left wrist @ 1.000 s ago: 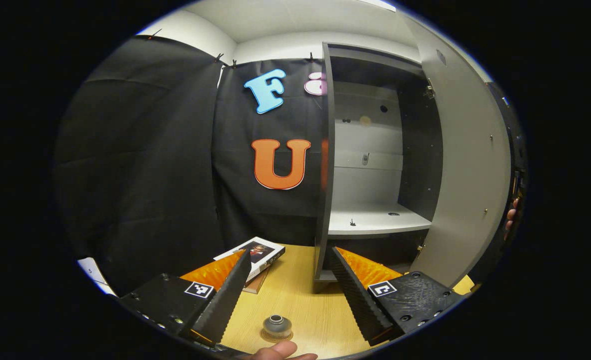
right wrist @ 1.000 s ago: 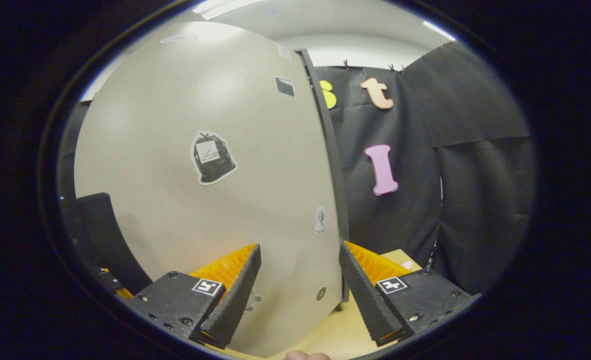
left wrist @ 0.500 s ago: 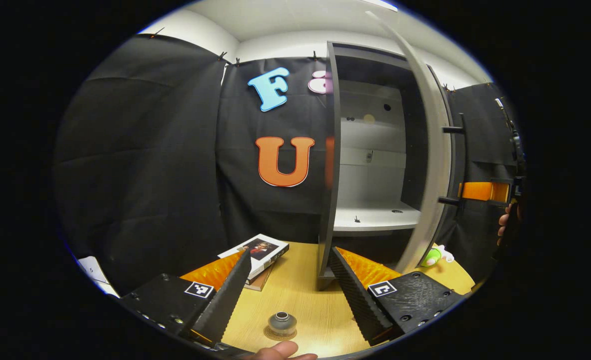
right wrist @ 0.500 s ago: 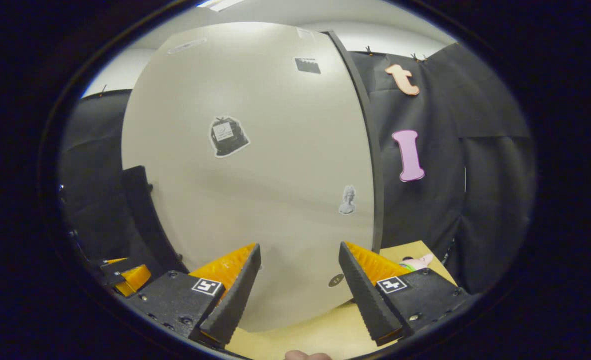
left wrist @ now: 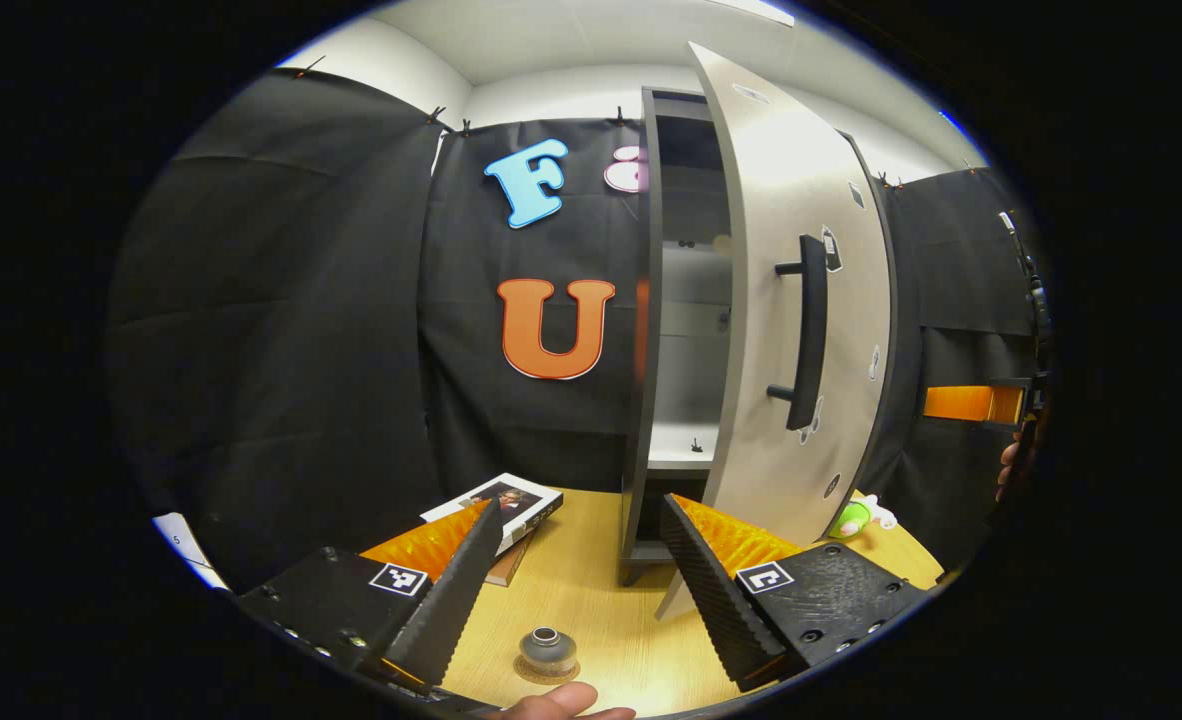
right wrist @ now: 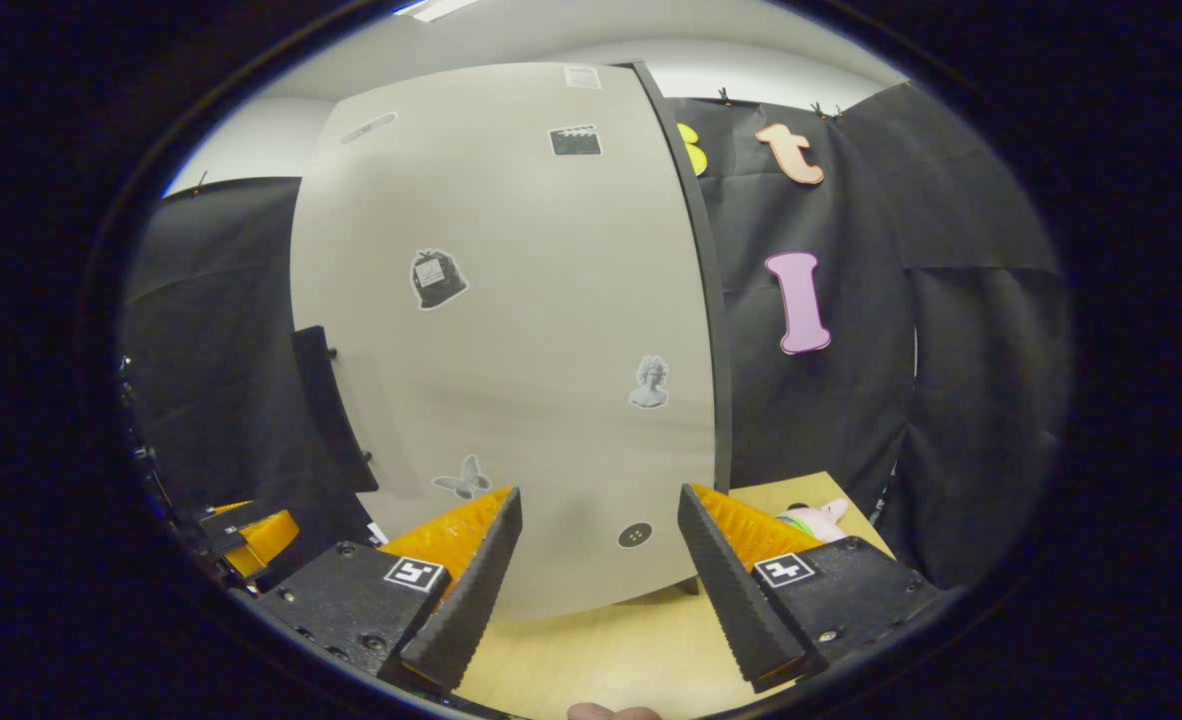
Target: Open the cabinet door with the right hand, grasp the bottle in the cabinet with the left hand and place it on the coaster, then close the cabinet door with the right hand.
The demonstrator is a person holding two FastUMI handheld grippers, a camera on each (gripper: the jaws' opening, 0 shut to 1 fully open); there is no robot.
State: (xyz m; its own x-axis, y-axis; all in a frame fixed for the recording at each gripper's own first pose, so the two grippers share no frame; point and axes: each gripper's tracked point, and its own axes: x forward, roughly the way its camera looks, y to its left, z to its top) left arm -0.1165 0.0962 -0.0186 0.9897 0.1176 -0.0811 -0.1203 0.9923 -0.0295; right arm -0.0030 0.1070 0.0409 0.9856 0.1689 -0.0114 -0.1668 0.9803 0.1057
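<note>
both claws spread and empty: left claw (left wrist: 571, 575) above the bottle (left wrist: 547, 650), right claw (right wrist: 596, 575) facing the cabinet door (right wrist: 511, 330).

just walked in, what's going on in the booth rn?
A person holds a two-finger gripper in each hand at a wooden table. The bottle already stands on the coaster, between the open left gripper fingers but not gripped. The cabinet door is partly shut, a gap left. The right gripper, open, faces the door's outer face without gripping it.
</note>
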